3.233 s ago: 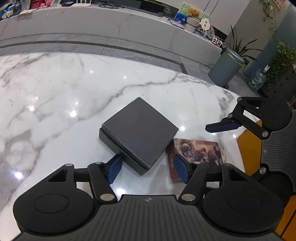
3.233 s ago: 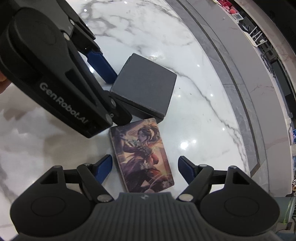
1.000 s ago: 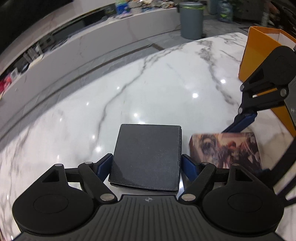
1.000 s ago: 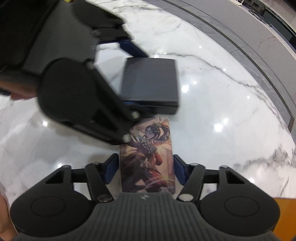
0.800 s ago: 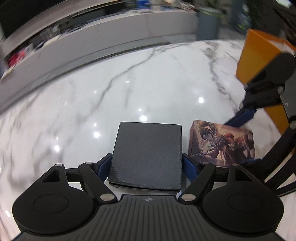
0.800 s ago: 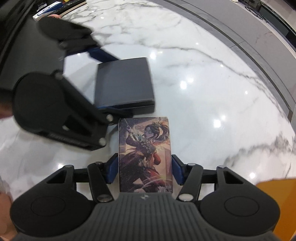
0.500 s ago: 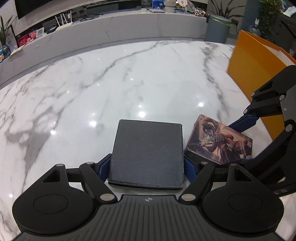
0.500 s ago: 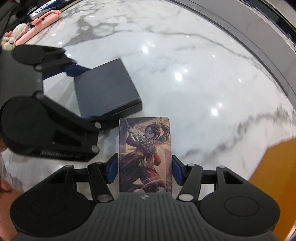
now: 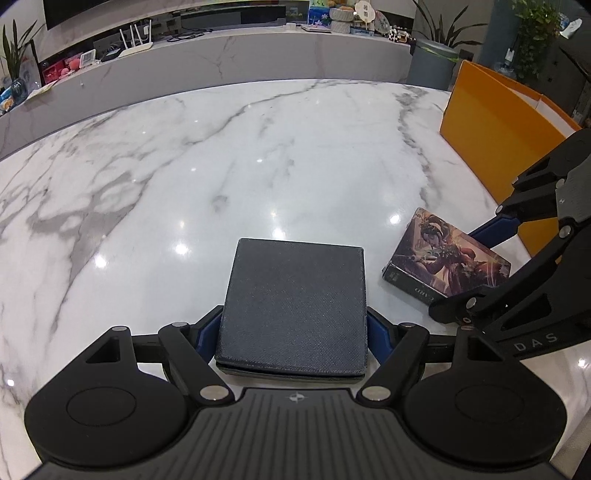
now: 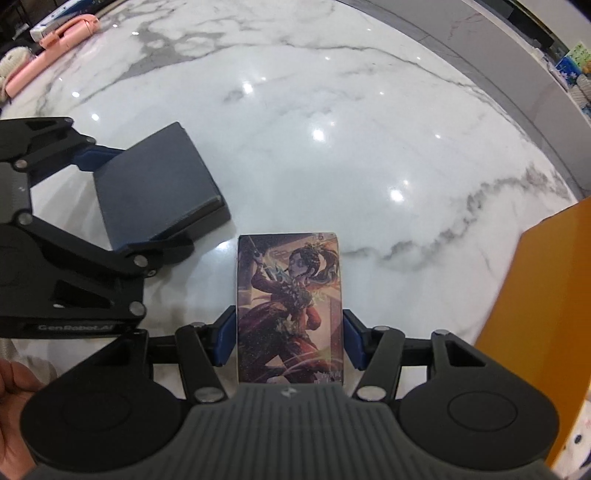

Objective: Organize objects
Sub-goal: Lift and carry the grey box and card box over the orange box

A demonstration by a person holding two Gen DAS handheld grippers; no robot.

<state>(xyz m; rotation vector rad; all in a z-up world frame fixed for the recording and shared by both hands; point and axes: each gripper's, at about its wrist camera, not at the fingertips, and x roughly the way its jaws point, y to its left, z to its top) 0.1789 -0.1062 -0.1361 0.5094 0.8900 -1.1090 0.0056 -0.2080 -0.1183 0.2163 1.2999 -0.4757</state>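
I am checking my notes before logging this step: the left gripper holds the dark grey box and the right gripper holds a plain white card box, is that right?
Not quite: the right gripper holds an illustrated card box, not a plain white one, as the right wrist view shows. The left gripper does hold the dark grey box.

A big open lounge or reception hall, by the look of it. A glossy white marble table (image 9: pixel 258 155) fills the middle. At twelve o'clock runs a long marble counter (image 9: pixel 229 62) with a wifi router (image 9: pixel 138 40), soft toys and boxes. At one o'clock stand a grey bin (image 9: pixel 430 66) and potted plants (image 9: pixel 535 33).
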